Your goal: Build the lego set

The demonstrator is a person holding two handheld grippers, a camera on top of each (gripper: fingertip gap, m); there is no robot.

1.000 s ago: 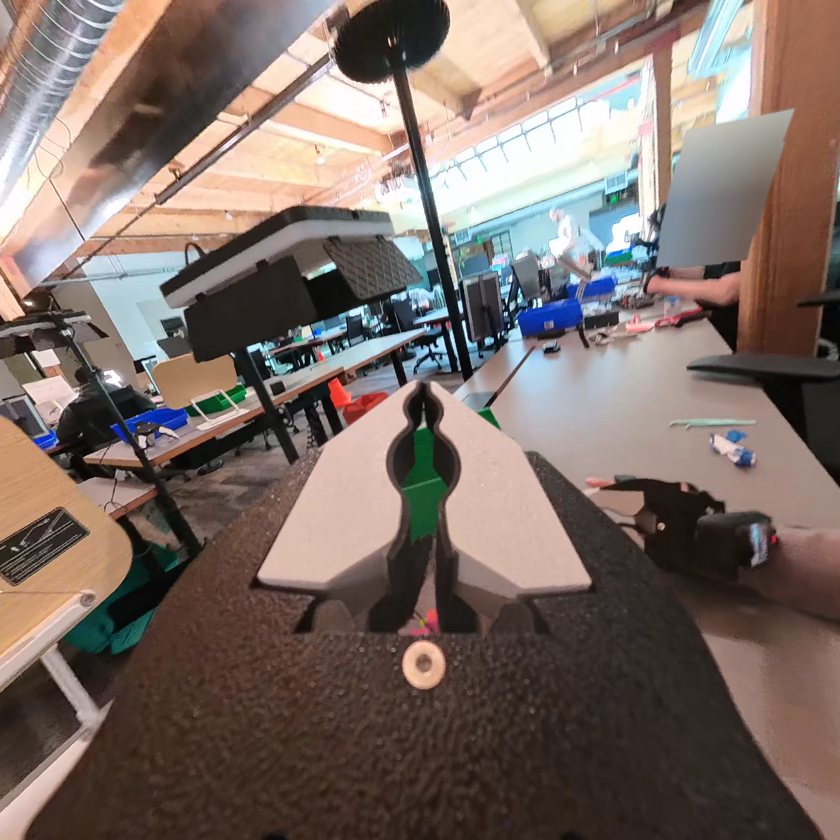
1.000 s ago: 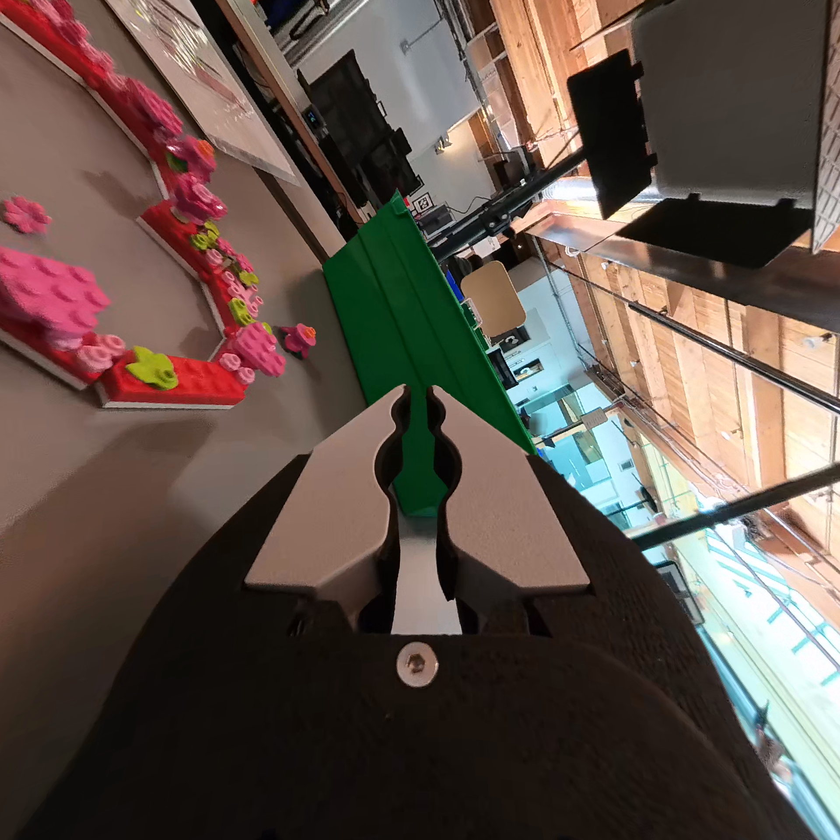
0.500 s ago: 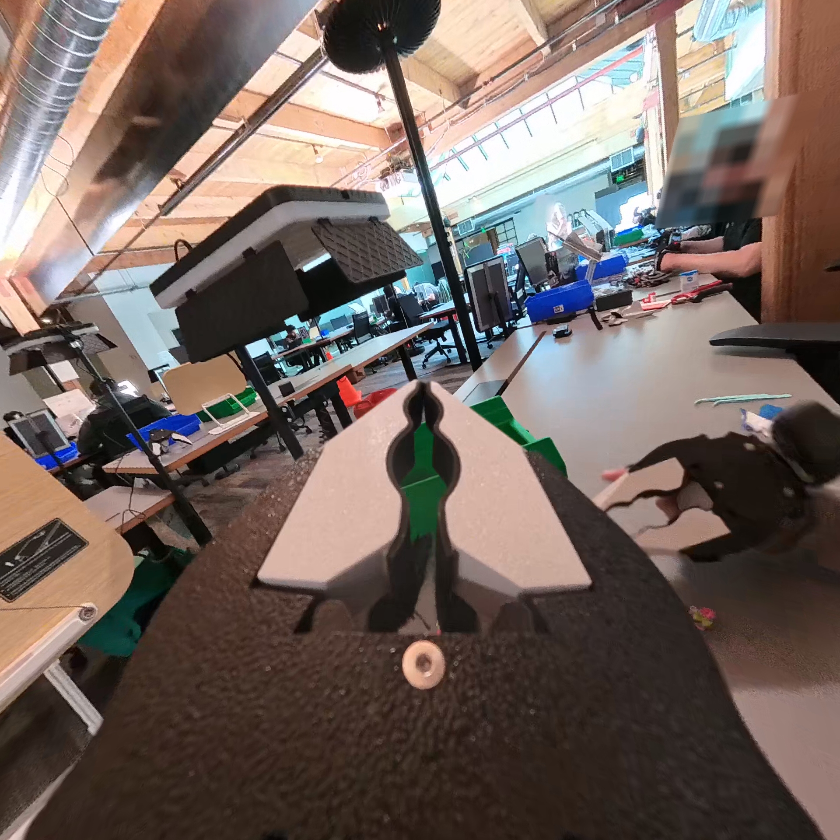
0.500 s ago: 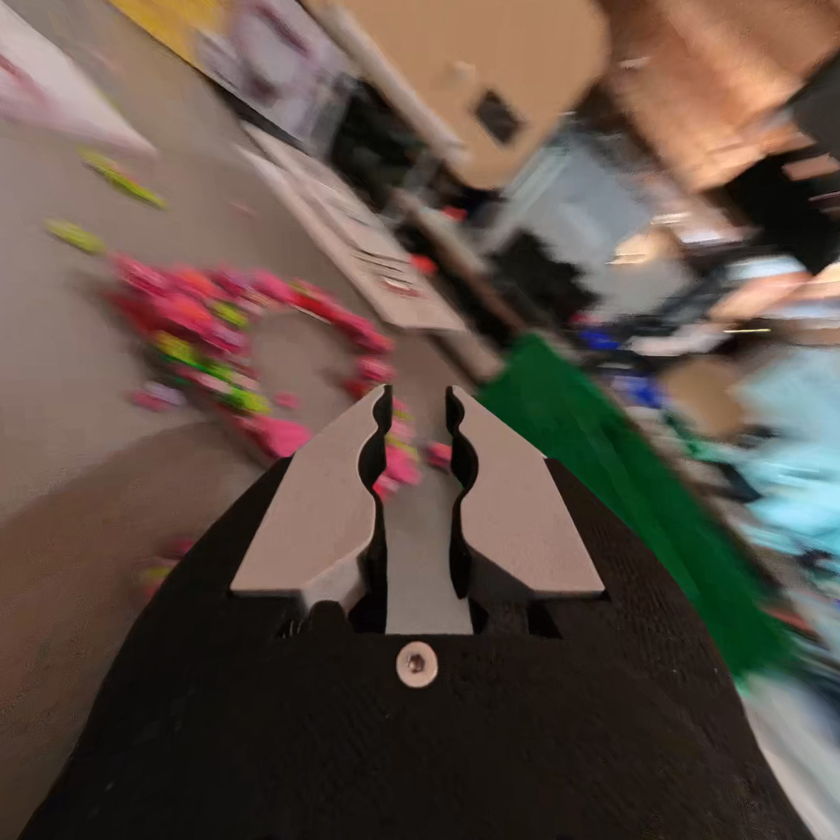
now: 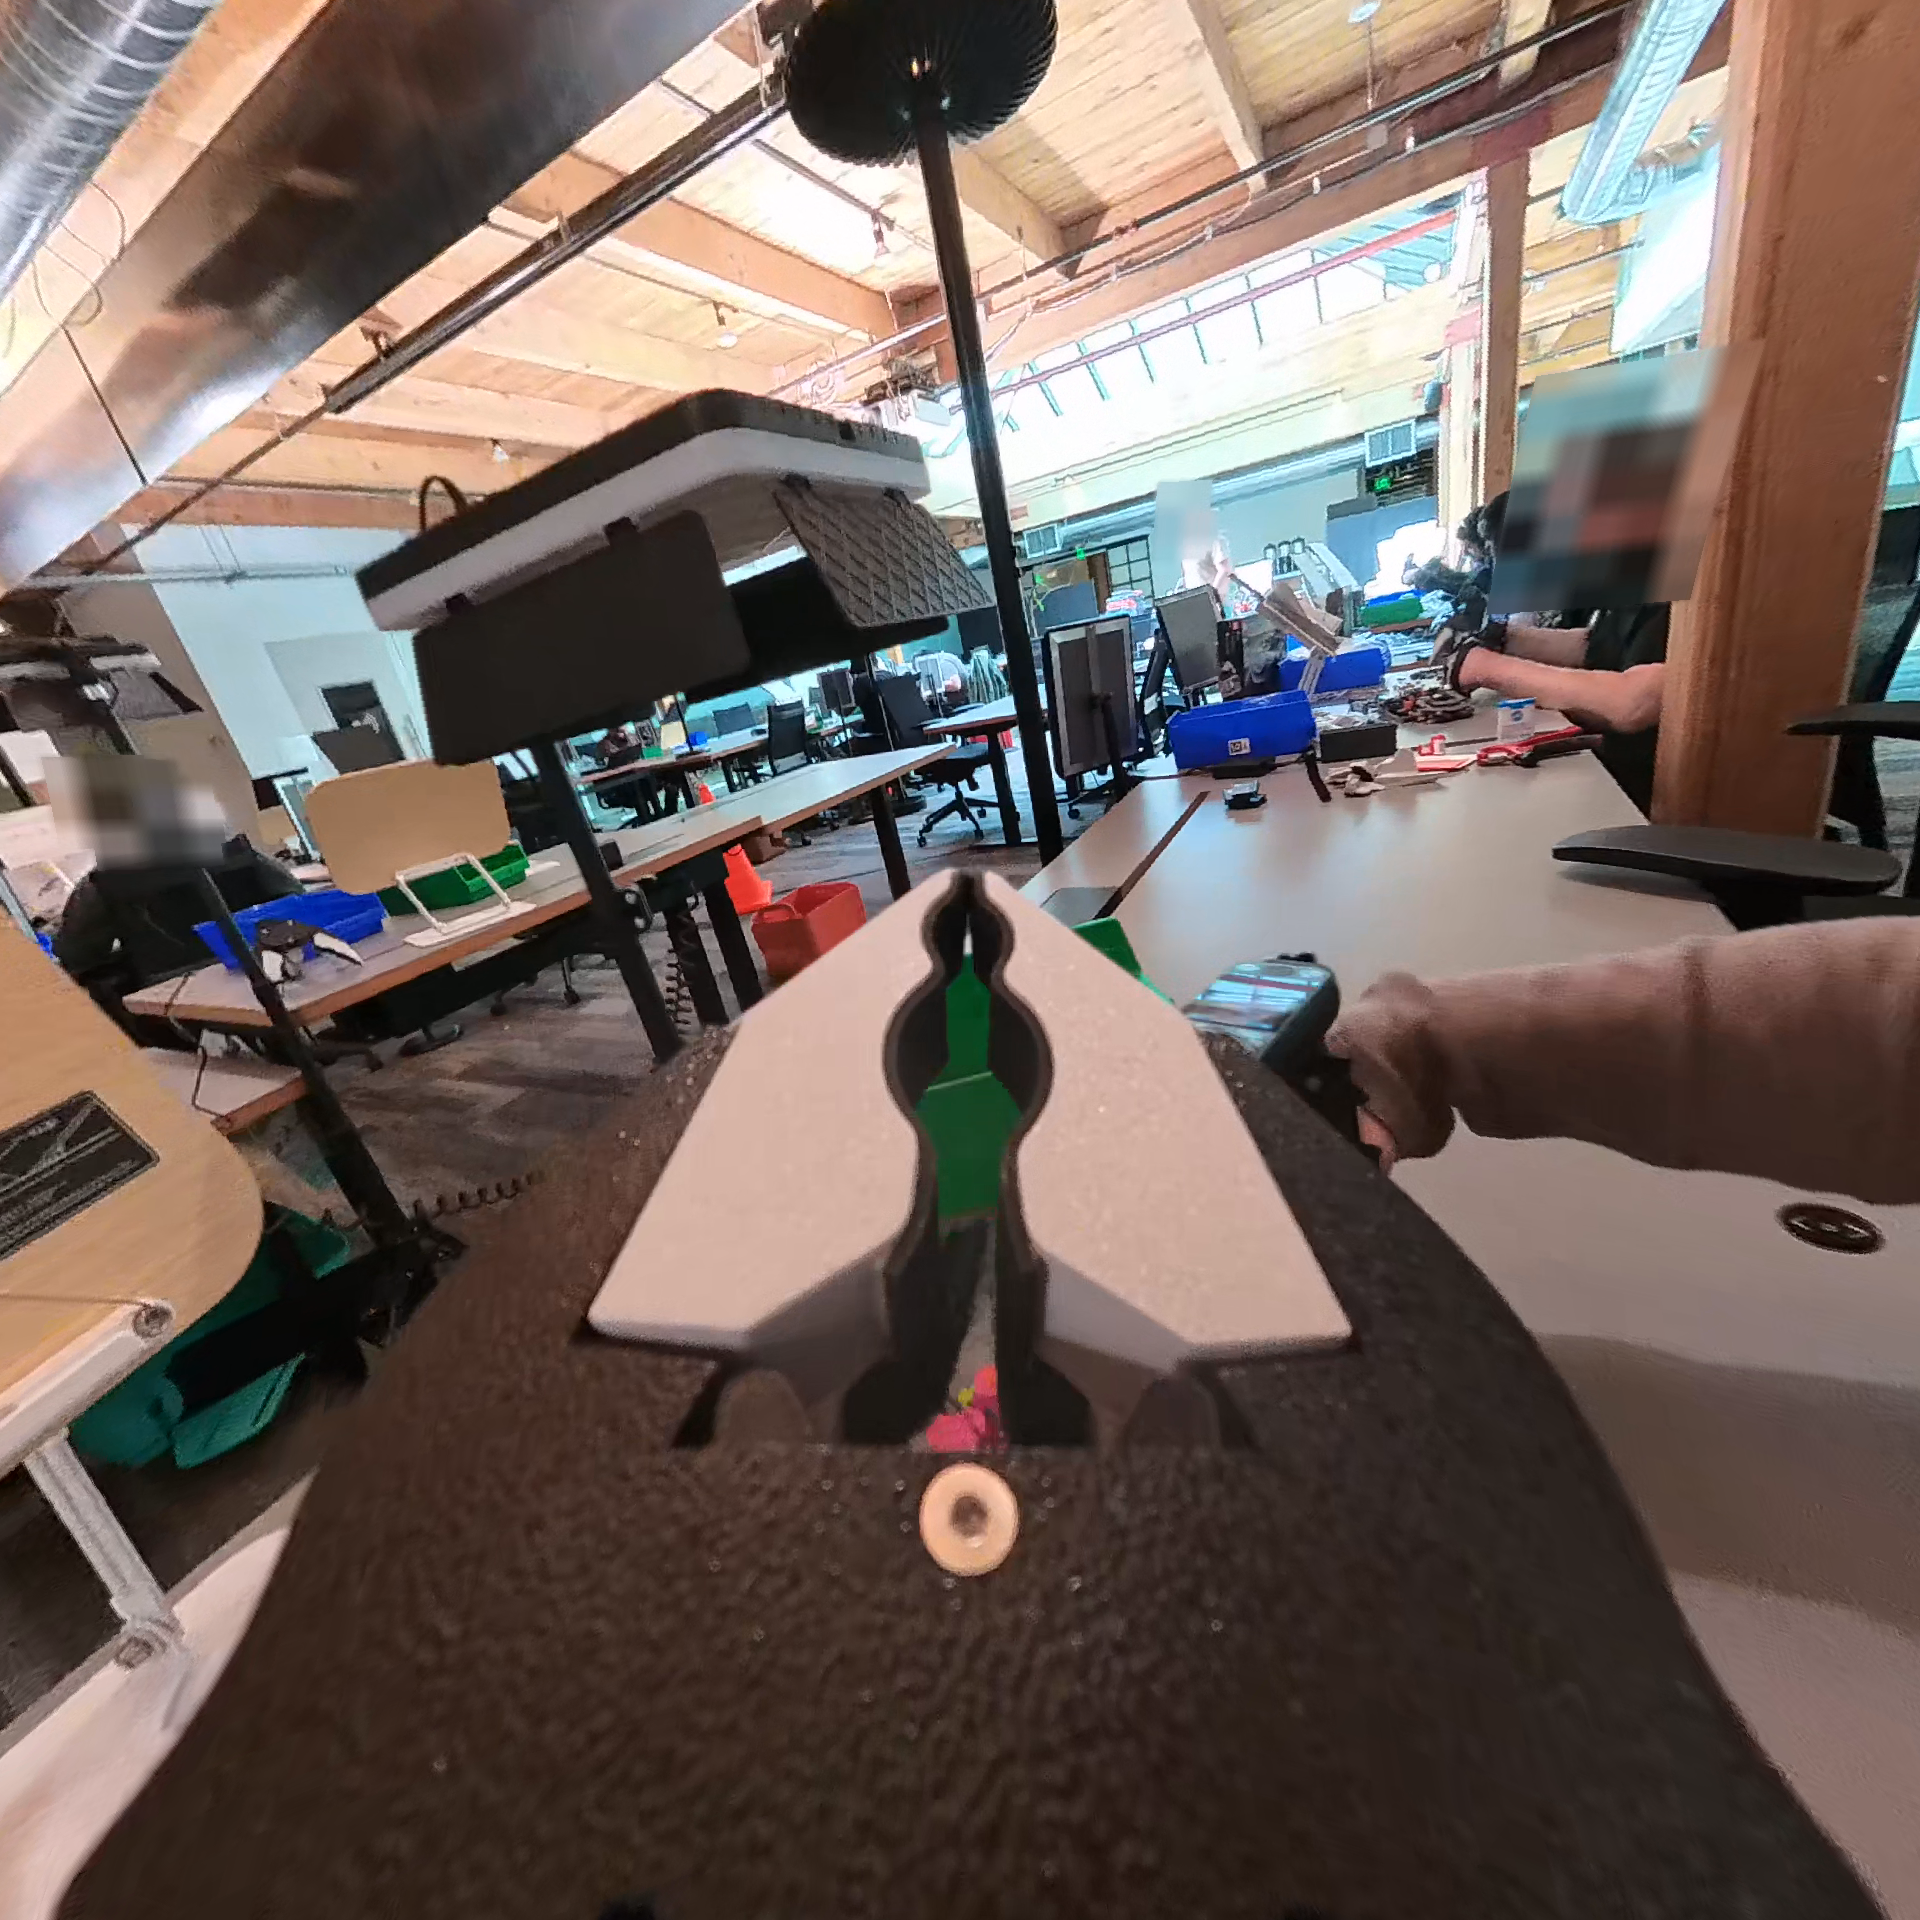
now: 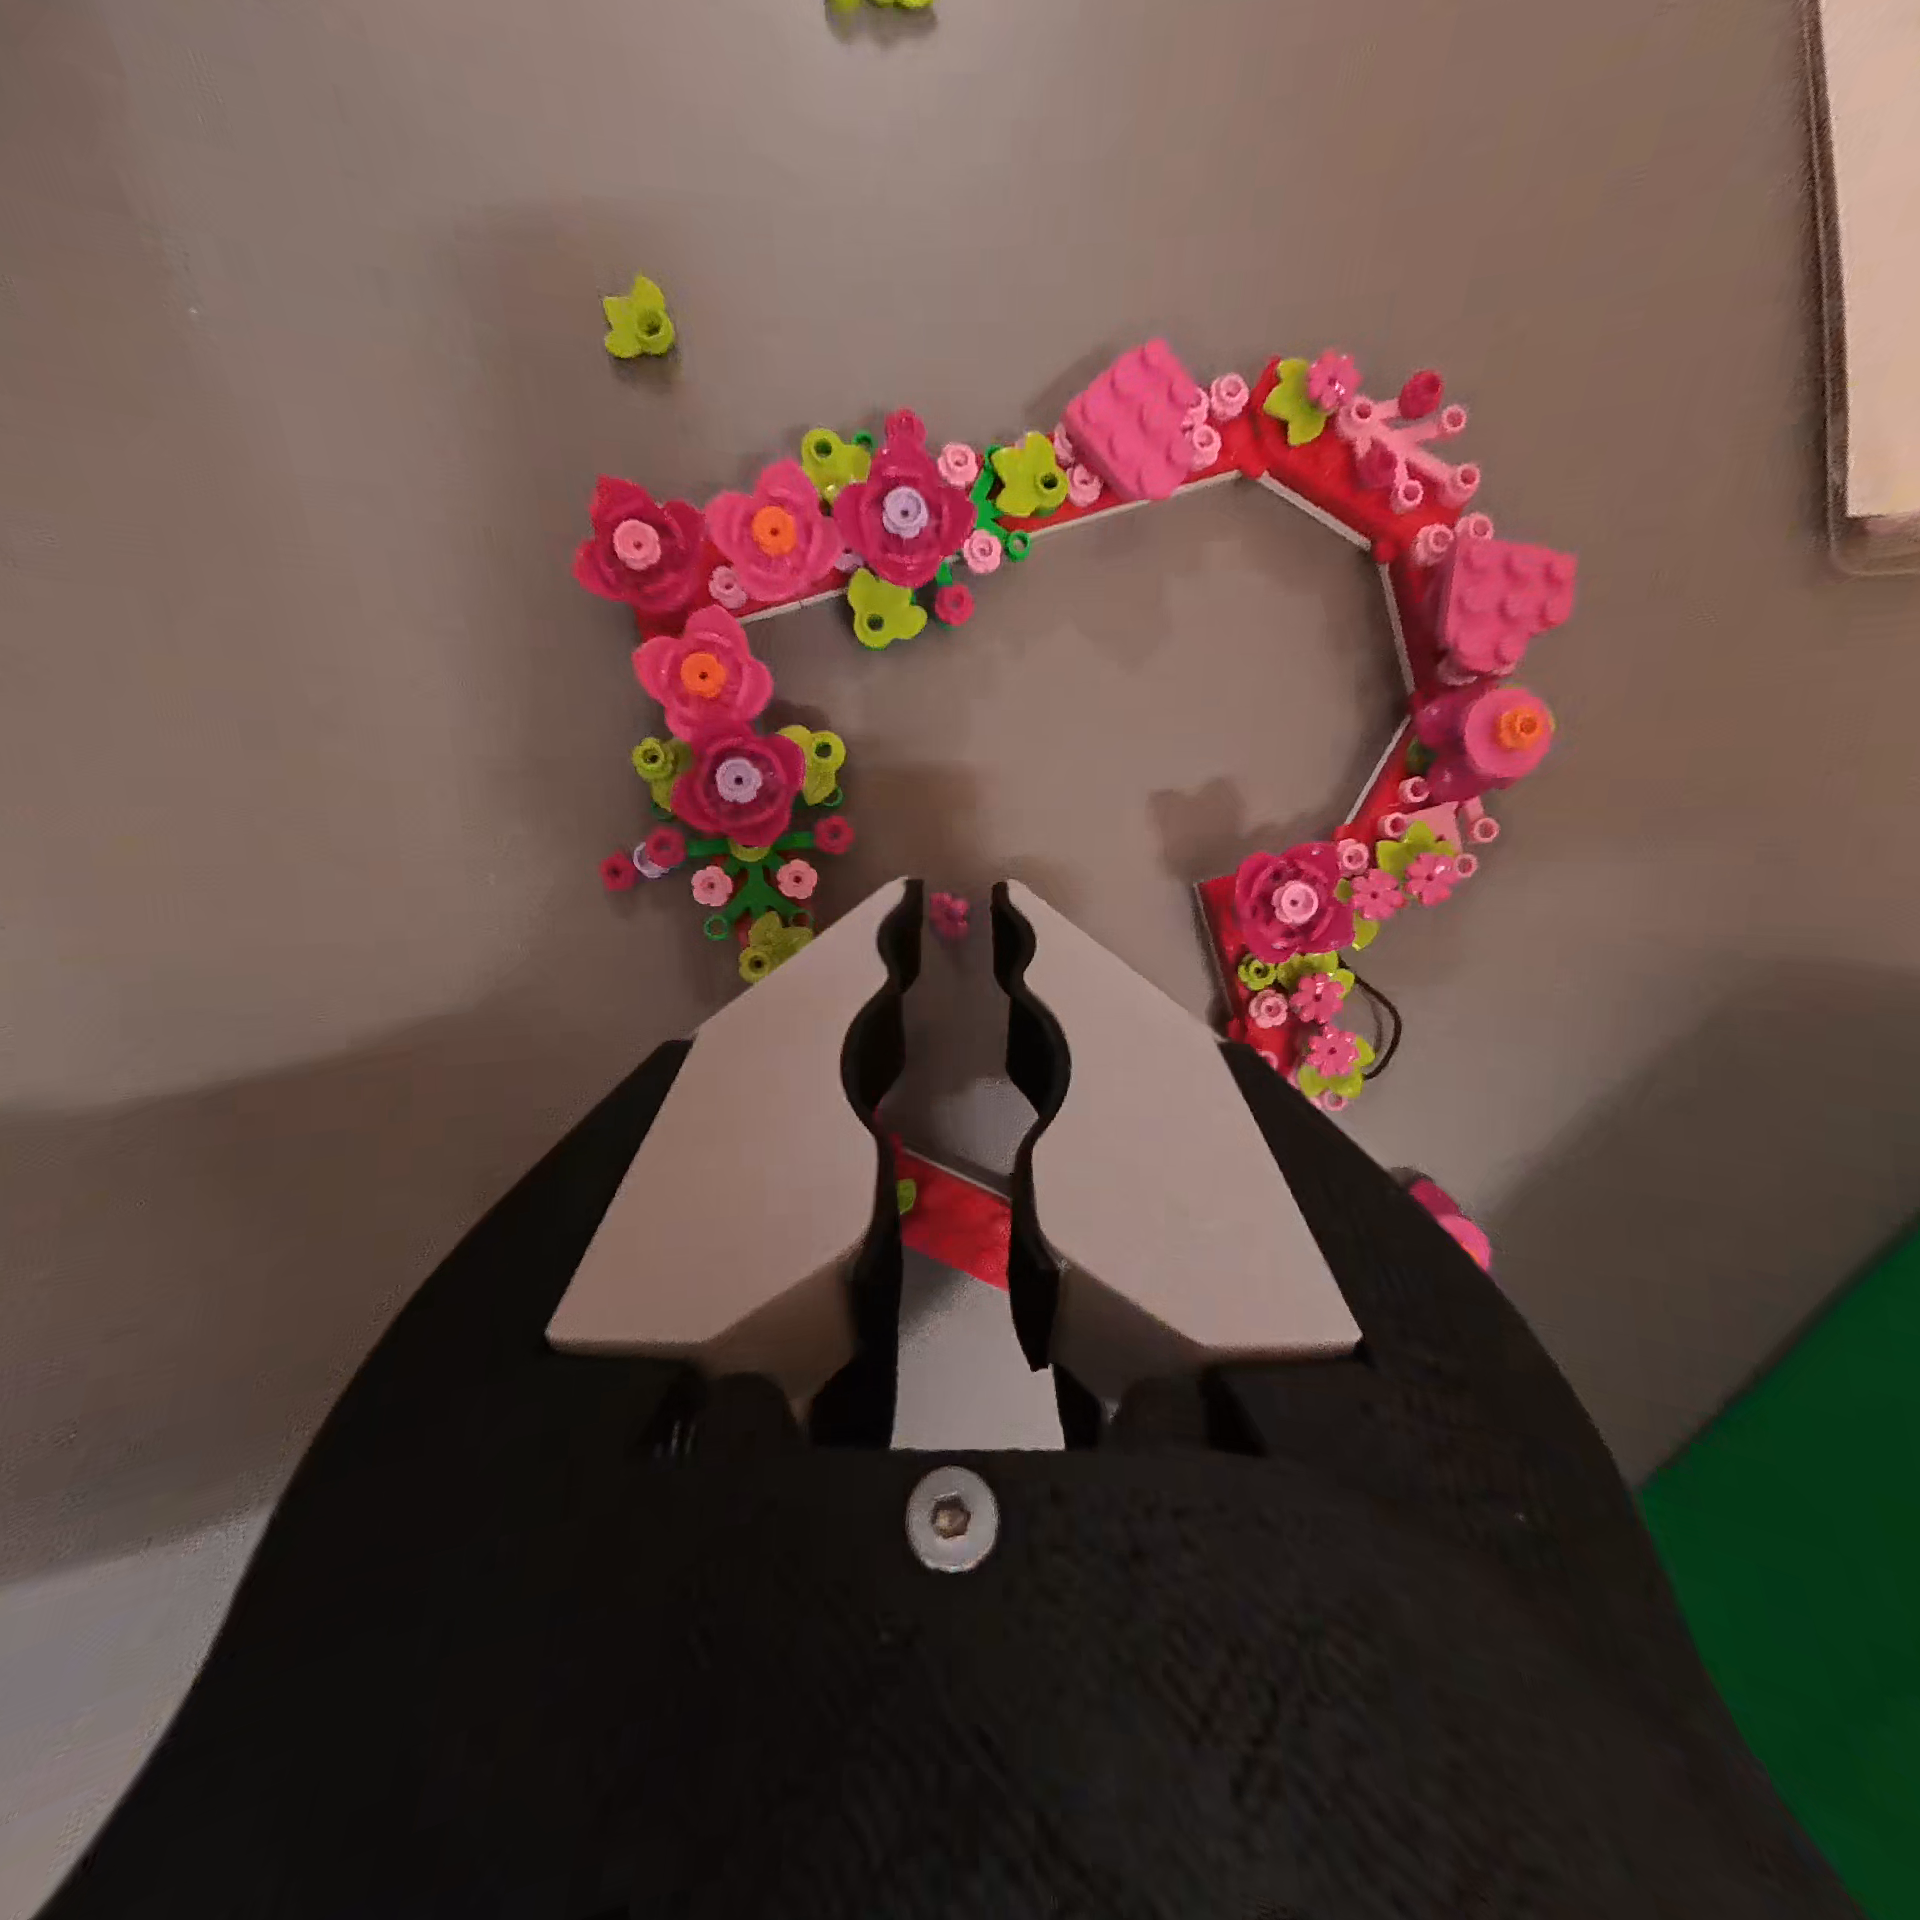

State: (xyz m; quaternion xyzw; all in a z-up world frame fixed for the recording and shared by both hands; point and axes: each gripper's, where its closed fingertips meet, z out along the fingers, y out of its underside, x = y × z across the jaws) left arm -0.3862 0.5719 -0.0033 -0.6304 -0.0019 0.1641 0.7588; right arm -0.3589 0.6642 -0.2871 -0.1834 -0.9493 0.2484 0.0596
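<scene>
A red heart-shaped lego frame (image 6: 1387, 613) covered with pink flowers and lime leaves lies on the grey table (image 6: 312, 623). My right gripper (image 6: 956, 899) points down over the heart's open middle, jaws a little apart and empty. A small loose pink flower (image 6: 948, 914) lies on the table just past its tips. A red section of the frame (image 6: 951, 1221) shows between the fingers. My left gripper (image 5: 971, 883) is shut and points out over the room. A bit of pink flower (image 5: 966, 1418) shows below it. The sleeved arm (image 5: 1662, 1060) holds the right gripper's handle (image 5: 1262, 1003).
A loose lime leaf piece (image 6: 639, 322) lies left of the heart. A green bin (image 6: 1818, 1507) is at the lower right and shows behind the left fingers (image 5: 966, 1132). A white sheet (image 6: 1881, 260) lies at the top right. A lamp stand (image 5: 977, 520) rises ahead. About 30 cm separates my left fingertips from my right. The loose lime leaf piece (image 6: 639, 322) is closer to my right gripper, around 12 cm from its tips; the left tips are 30 cm off.
My right gripper swung from a sideways tilt to looking straight down on the heart, and its jaws opened. The right arm moved across the left view. The left gripper barely moved.
</scene>
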